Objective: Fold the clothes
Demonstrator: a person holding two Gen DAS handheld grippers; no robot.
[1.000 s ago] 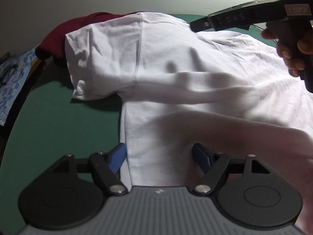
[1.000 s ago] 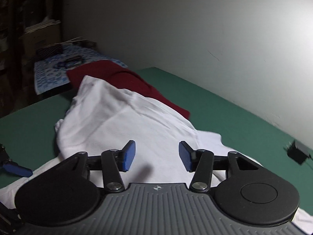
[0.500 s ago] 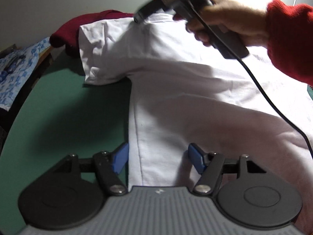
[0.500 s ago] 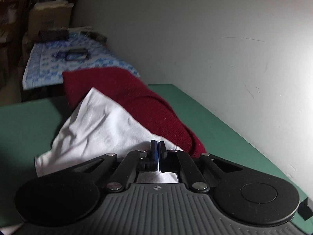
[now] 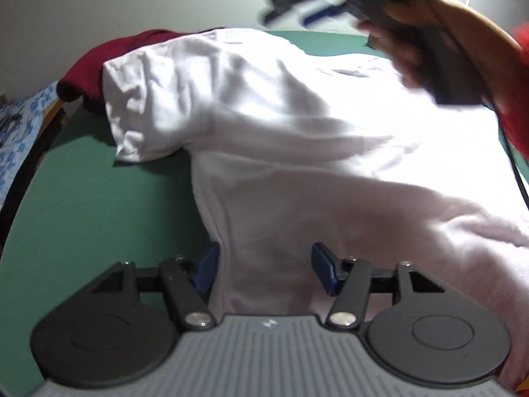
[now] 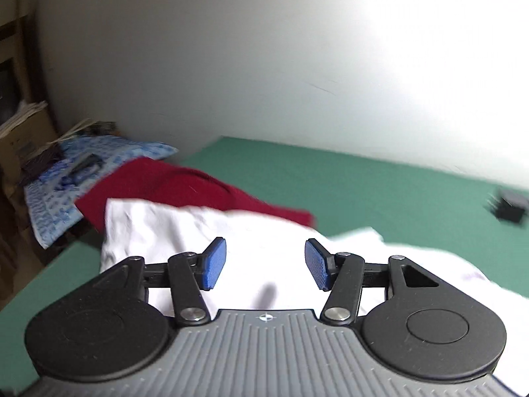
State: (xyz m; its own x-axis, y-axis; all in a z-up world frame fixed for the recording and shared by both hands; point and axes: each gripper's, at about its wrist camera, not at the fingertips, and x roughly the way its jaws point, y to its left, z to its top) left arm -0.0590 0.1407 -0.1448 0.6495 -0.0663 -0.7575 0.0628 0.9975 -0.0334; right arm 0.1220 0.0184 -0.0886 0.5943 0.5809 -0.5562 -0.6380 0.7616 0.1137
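The white T-shirt (image 5: 297, 139) lies spread on the green desk (image 5: 99, 205), its far sleeve (image 5: 145, 106) draped over a dark red garment (image 6: 172, 185) that sits behind it near the wall.

The left tool (image 5: 264, 268) is low over the shirt's near side edge. Its jaws have just been closing and now straddle the cloth, one blue pad off the edge over the desk, the other over the fabric. The pads do not yet press on the cloth, so the shirt is not gripped.

The right tool (image 6: 264, 263) hovers above the shirt's upper part, short of the red garment. Its jaws have just been opening, and they stand apart with nothing between them. In the left wrist view it is only a blur in the person's hand (image 5: 429, 43).

The step looks like taking two holds along one side for a lengthwise fold. To do it well, the left tool should slide further under the edge and catch both layers before clenching. The right tool should pinch at the shoulder, taking only white cloth and none of the red garment beneath. Then both should lift together and keep the edge taut.
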